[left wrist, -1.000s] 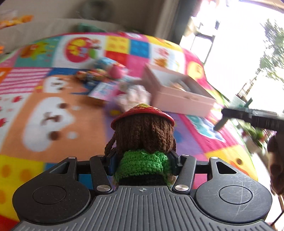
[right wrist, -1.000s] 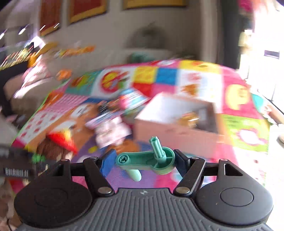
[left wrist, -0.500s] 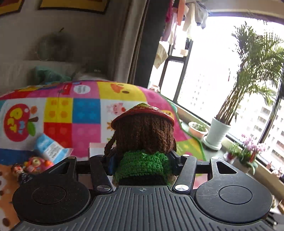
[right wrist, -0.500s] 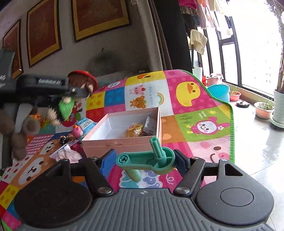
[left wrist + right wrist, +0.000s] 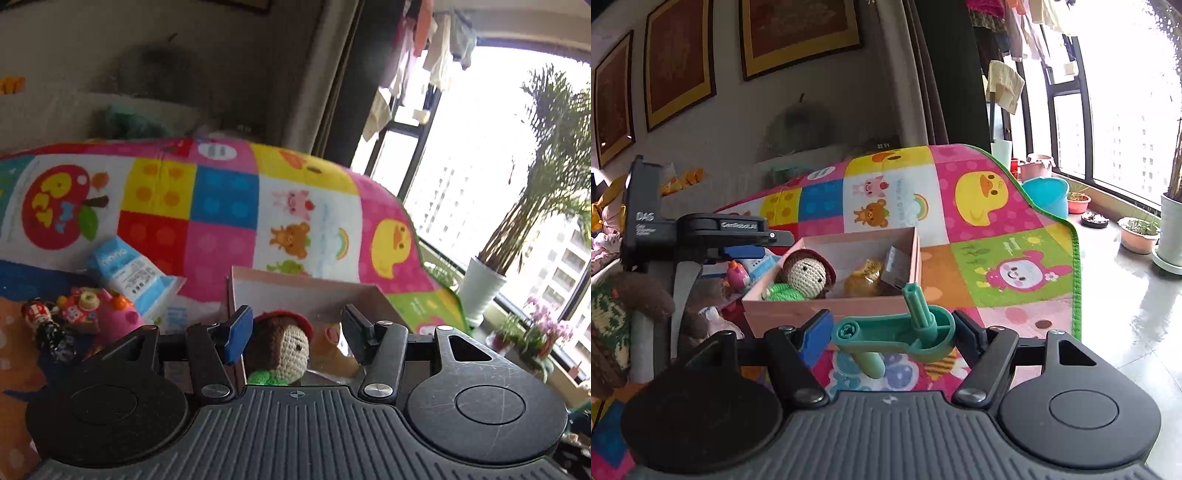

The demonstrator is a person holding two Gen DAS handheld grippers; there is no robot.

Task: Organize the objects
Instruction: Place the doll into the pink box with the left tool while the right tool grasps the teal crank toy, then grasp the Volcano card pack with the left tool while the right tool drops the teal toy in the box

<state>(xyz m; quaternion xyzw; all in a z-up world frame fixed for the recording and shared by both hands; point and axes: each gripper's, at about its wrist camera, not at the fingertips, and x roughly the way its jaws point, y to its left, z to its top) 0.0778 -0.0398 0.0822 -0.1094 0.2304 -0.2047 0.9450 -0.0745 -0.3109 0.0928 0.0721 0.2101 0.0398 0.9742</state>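
— Where is the doll (image 5: 803, 276) sitting?

— It is lying in the box (image 5: 827, 306), at the left end, face up, beside a gold packet (image 5: 866, 282). My left gripper (image 5: 295, 332) is hanging just over it with the jaws spread wide and nothing between them. The doll is showing below the gap, touching neither finger.

— And your right side?

— My right gripper (image 5: 890, 332) is hovering in front of the box's near wall, jaws closed on the green crank (image 5: 905, 332). Its stub is pointing up and its handle is hanging down below the fingers.

— So what is the step in hand?

— I am judging it as clearing the left side away and bringing the crank in. To do it well, I am planning to lift the left gripper straight up so a finger is not catching the doll's hat or the box wall. Then I am carrying the crank over the rim high enough for the hanging handle to pass, and aiming at the bare floor between doll and packet.

— Any risk?

— The two grippers are working close together over one small box, so I am moving one at a time.
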